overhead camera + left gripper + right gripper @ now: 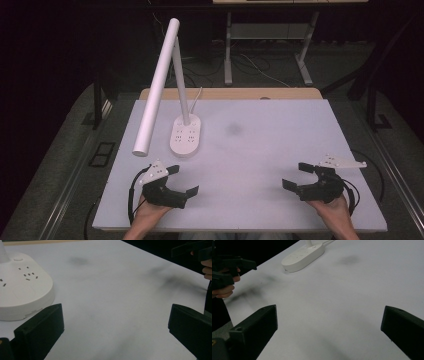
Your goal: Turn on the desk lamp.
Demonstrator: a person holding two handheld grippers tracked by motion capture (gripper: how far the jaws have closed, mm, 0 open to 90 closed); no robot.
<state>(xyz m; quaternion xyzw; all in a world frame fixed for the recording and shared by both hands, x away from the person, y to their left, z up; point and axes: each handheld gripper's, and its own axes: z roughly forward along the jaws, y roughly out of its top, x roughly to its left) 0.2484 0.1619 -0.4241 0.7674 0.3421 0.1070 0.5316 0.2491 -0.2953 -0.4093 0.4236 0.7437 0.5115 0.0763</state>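
White lamp [186, 135] stands at 11 o'clock on counter [260, 150]. Left claw [181, 181], right claw [294, 175]: both wide, empty, near front edge. Step probably start; next move unclear.

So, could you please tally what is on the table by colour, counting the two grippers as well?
White: 1, the lamp.
Black: 2, the left gripper and the right gripper, both open.
Total: 3, all on the table.
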